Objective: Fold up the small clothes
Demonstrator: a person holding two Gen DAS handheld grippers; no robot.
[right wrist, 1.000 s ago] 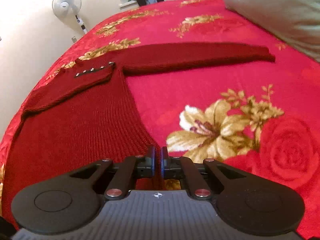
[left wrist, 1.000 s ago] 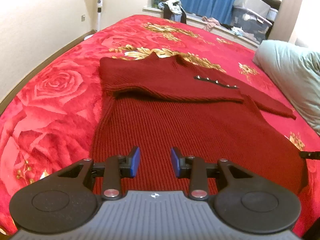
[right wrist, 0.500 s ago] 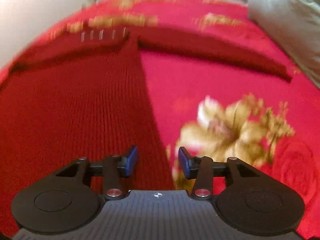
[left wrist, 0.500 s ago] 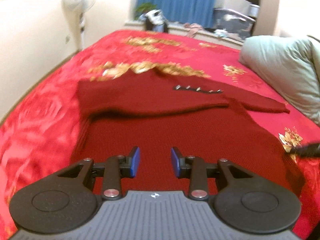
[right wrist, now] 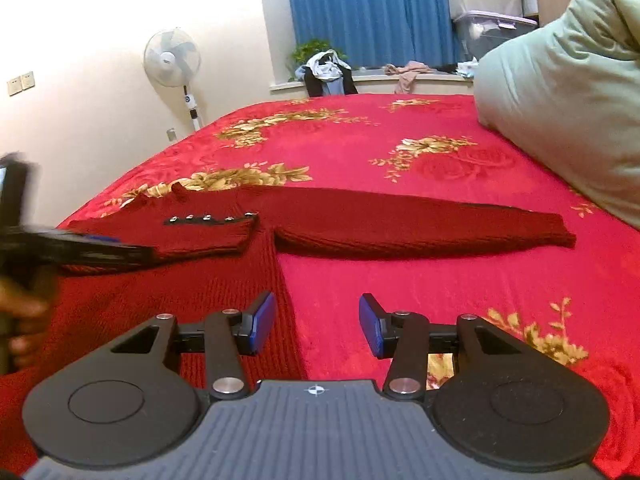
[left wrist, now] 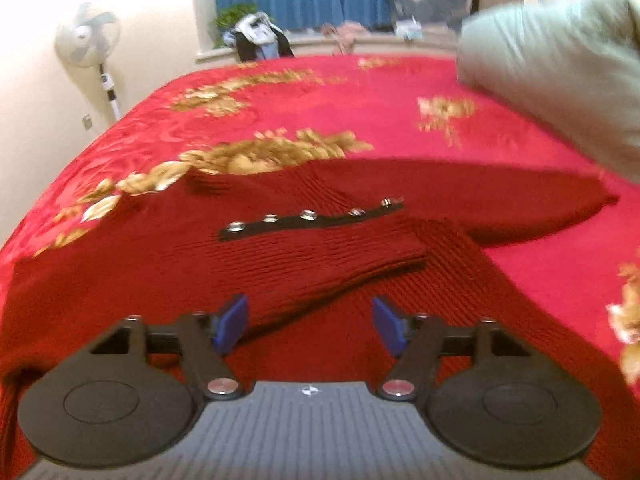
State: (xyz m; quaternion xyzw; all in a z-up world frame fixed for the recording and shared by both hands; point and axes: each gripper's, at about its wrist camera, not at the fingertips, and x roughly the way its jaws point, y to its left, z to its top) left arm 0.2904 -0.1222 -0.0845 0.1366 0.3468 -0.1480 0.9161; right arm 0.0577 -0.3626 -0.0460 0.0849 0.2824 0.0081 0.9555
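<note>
A dark red knitted sweater (left wrist: pixel 168 280) lies flat on the red flowered bedspread (left wrist: pixel 360 112). Its left sleeve (left wrist: pixel 320 256) is folded across the chest, with a black strip of silver studs (left wrist: pixel 308 216) near the cuff. Its right sleeve (right wrist: pixel 420 228) stretches out flat to the right. My left gripper (left wrist: pixel 310 320) is open and empty, just above the sweater's body below the folded sleeve. My right gripper (right wrist: pixel 318 324) is open and empty over the sweater's right side edge (right wrist: pixel 288 312). The left gripper also shows blurred in the right wrist view (right wrist: pixel 80 252).
A large pale green pillow (right wrist: pixel 560 92) lies on the bed's right side. A standing fan (right wrist: pixel 172 60) is by the left wall. Blue curtains (right wrist: pixel 368 12), clothes on the sill and storage boxes (right wrist: pixel 488 20) are beyond the bed's far end.
The right gripper was shut on the sweater's edge, then let go and opened wide. Both grippers lifted and moved toward the sleeves. The left gripper's jaws opened wider.
</note>
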